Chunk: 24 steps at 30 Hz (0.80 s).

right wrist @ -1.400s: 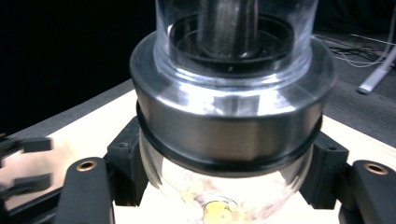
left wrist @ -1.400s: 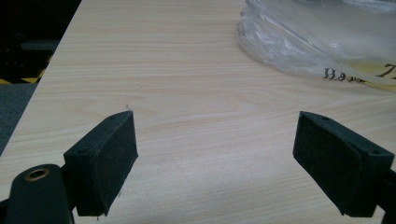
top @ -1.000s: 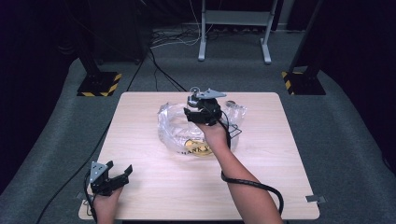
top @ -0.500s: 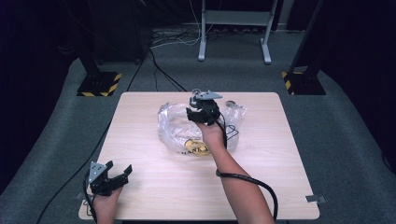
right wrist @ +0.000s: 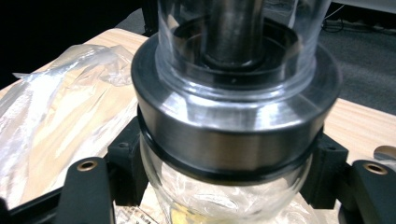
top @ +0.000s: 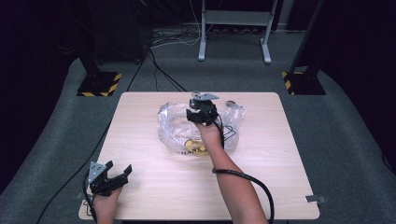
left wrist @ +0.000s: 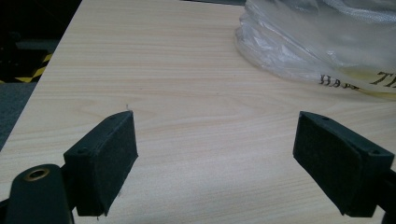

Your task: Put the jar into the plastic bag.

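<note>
My right gripper [top: 201,111] is over the far side of a crumpled clear plastic bag [top: 175,126] in the middle of the table. In the right gripper view its jaws are shut on a clear glass jar [right wrist: 233,116] with a wide dark metal band, just under that band. The bag [right wrist: 56,107] lies beneath and to the left of the jar. It has yellow print with black letters [left wrist: 355,79]. My left gripper [top: 119,171] rests low at the table's front left corner. It [left wrist: 215,158] is open, with only bare wood between its pads.
The light wooden table [top: 280,163] has bare room on all sides of the bag. A small round grey thing [top: 229,102] lies beside the bag's far right. On the floor behind are yellow-black striped stand bases [top: 98,86], cables and a metal frame [top: 233,18].
The right hand with the jar has shifted slightly left over the bag. The left gripper has stayed put.
</note>
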Available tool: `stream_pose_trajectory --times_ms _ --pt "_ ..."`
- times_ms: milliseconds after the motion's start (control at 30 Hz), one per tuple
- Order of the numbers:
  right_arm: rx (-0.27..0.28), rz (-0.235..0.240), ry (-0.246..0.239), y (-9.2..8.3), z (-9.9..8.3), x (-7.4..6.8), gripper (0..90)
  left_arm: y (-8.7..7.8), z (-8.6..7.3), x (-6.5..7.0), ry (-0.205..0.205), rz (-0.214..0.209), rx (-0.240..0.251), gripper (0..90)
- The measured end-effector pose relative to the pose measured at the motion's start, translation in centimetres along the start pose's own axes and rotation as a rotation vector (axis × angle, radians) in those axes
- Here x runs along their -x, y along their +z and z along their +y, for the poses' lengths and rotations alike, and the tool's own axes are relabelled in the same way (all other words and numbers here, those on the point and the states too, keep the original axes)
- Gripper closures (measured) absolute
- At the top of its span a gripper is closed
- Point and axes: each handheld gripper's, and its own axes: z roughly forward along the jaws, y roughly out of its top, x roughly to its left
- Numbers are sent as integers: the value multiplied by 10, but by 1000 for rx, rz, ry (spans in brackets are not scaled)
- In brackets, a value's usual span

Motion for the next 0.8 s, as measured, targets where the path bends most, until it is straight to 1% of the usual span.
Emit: stream_pose_trajectory --times_ms 100,267,400,533,800 --pt "-1 -5 18 3 -2 1 304 0 0 0 0 0 -1 132" --pt "-5 -18 7 7 -5 0 305 0 0 0 -2 -1 0 133" --pt "-22 -22 11 11 -7 1 304 0 0 0 -1 0 0 132" --pt "-39 -19 8 13 -8 2 304 0 0 0 -2 -1 0 133" --pt "-55 -16 7 15 -11 4 304 0 0 -1 -5 -3 0 132"
